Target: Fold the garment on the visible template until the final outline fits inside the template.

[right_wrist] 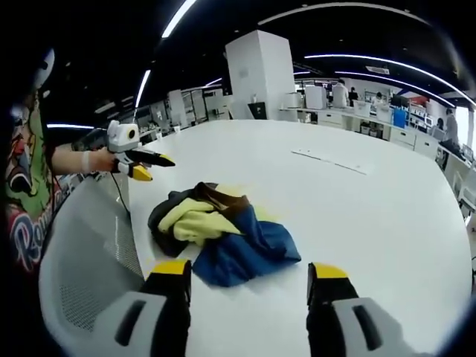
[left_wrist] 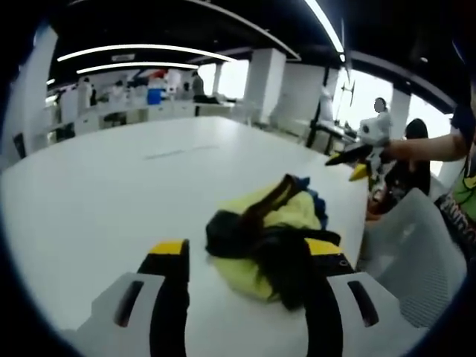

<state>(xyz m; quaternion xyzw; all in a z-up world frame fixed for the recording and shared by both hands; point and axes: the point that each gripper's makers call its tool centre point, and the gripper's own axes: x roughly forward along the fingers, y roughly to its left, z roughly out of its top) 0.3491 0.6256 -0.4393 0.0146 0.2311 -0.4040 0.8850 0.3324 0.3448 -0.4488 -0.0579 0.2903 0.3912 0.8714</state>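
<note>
A crumpled garment [left_wrist: 271,223] of yellow, black, brown and blue cloth lies in a heap on the white table [left_wrist: 111,193], near its edge. In the left gripper view my left gripper [left_wrist: 249,253] is open, jaws wide apart on either side of the heap's near end, with a dark fold lying against the right jaw. The right gripper view has the same garment [right_wrist: 223,230] just ahead of my open right gripper [right_wrist: 249,269], which holds nothing. Each gripper appears in the other's view, held in a hand off the table edge: right gripper [left_wrist: 355,160], left gripper [right_wrist: 149,165].
A faint line marking [right_wrist: 327,160] crosses the table farther out. A white mesh chair [right_wrist: 82,260] stands at the table edge beside a person in a printed shirt [right_wrist: 30,201]. Desks, a white pillar [right_wrist: 260,71] and people stand in the background.
</note>
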